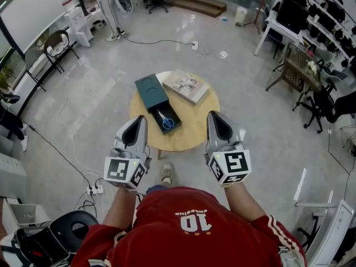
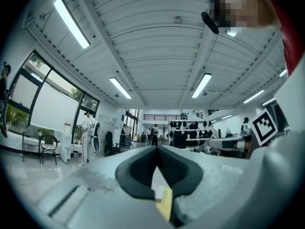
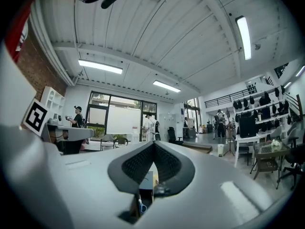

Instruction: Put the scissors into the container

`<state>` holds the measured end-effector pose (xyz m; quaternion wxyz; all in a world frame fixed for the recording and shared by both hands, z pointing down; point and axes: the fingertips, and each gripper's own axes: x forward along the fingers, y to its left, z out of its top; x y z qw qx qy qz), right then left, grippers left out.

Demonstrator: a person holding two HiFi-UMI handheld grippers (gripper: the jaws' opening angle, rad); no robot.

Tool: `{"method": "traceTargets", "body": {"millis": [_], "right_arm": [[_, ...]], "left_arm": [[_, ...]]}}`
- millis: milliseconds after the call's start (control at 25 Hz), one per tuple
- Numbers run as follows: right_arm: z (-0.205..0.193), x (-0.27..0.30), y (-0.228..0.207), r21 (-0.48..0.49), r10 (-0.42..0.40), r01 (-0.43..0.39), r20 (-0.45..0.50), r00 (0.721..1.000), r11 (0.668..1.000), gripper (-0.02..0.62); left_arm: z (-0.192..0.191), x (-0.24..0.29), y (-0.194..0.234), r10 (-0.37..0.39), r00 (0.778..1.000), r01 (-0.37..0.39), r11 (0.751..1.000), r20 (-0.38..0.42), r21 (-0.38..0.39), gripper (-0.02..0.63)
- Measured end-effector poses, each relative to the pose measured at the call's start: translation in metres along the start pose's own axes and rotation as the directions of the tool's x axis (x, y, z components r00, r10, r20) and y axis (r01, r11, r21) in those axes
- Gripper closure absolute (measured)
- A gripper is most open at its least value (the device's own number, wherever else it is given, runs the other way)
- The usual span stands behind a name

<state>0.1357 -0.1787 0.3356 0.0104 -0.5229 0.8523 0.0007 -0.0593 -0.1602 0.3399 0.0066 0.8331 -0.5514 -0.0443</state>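
scissors (image 1: 166, 120), look: small pair with blue handle loops and pale metal blades
scissors, pose: lying flat, blades closed, handles toward the person, tips pointing away
scissors, place: inside the open black compartment of the container (image 1: 151, 88)
container, look: dark teal rectangular box, ring pattern on its closed top
container, state: black tray end open, facing the person
container, place: on the round wooden bench (image 1: 194, 121), set at a slant, left of its middle

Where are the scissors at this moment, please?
In the head view, the scissors lie inside the dark container on the round table, with the book just beyond them to the right.
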Motion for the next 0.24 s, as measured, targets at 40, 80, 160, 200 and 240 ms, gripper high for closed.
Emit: {"method": "traceTargets", "body": {"millis": [40,80,160,200,240], "right_arm": [[0.0004,-0.0006,0.0000,0.000,0.000,0.000,0.000,1.000,1.000,0.606],[0.0005,-0.0014,0.0000,0.001,0.000,0.000,0.000,1.000,1.000,0.606],[-0.0006,-0.0030,0.0000,0.001,-0.001,0.001,0.000,1.000,1.000,0.607],[-0.0014,-0.0037,0.0002,0.002,-0.002,0.002,-0.001,1.000,1.000,0.607],[-0.0022,-0.0044,0.0004,0.002,-0.002,0.002,-0.001,1.000,1.000,0.607]], "left_arm": [[0.0003,-0.0003,-0.0005,0.000,1.000,0.000,1.000,0.000,0.001,0.604],[0.0002,-0.0007,-0.0011,0.000,1.000,0.000,1.000,0.000,0.001,0.604],[-0.0005,-0.0019,-0.0017,-0.001,1.000,0.001,1.000,0.001,0.000,0.604],[-0.0010,-0.0027,-0.0017,0.000,1.000,0.000,1.000,0.001,0.000,0.604],[-0.0015,-0.0036,-0.0017,0.000,1.000,0.000,1.000,0.002,-0.001,0.604]]}}
